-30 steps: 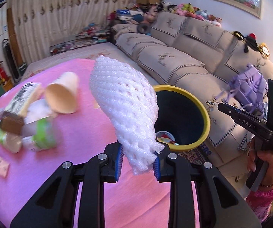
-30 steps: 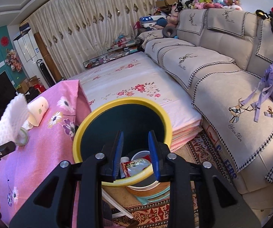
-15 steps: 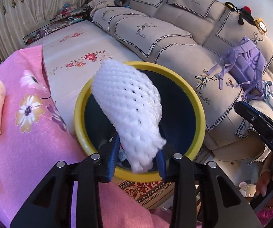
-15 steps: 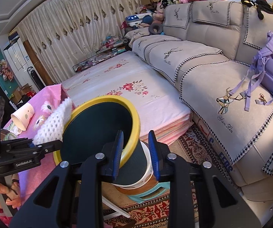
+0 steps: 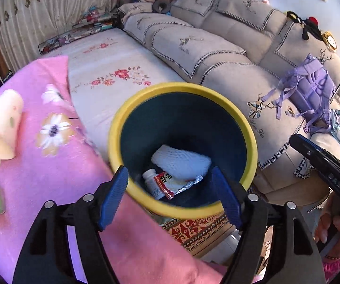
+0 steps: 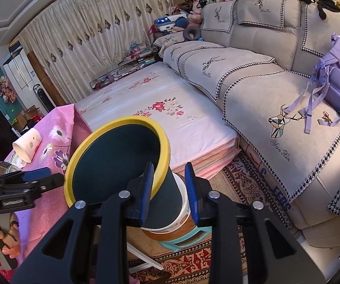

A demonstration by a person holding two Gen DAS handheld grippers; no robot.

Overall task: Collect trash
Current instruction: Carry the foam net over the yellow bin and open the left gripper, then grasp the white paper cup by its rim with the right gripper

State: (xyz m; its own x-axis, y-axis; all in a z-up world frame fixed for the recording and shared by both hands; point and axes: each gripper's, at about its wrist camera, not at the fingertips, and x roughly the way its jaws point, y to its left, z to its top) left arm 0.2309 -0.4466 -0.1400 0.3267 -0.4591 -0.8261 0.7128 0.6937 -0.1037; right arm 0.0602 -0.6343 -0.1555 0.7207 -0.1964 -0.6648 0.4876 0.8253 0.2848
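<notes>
Where it lies, white foam net [image 5: 181,162], dimpled, crumpled.

Matt plastic bin [image 5: 245,123] w/ white foam net [image 5: 181,162], crinkled foil wrapper [image 5: 181,185]; pink cloth tablecloth [image 5: 58,177].

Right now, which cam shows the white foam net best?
Left wrist. It looks straight down into the yellow-rimmed bin, where the white foam net lies on a foil wrapper beside a small bottle. The left gripper, jaws opening, has nothing between them. The right wrist view sees the bin only from the side; the net is hidden.
</notes>
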